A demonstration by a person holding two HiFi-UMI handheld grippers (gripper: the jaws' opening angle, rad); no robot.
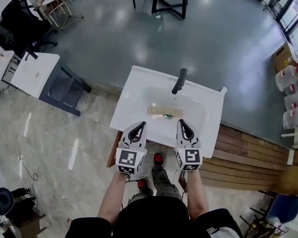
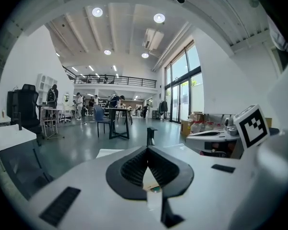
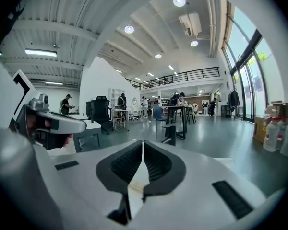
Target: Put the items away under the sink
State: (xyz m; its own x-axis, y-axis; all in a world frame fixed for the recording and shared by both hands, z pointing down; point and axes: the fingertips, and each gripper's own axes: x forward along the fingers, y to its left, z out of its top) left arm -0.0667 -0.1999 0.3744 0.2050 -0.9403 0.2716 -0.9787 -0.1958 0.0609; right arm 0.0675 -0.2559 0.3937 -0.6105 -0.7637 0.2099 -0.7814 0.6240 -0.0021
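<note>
Below, a sink is standing on grey floor, its tan packet lying nine-to-three; left hand-held gripper and right hand-held gripper are hanging closed.

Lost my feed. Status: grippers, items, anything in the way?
Both shut, empty: left gripper, right gripper, over sink front. In basin: tan item, untouched. Only faucet stands behind it.

Your left tool and right tool have smooth, matt white plastic shells. Their pads are black, ribbed and rubber-like. The sink is glossy white, ceramic in look, with a matt black faucet. The flat item in the basin looks like tan cardboard. The planks to the right are brown wood. The far floor is smooth grey with a sheen.
</note>
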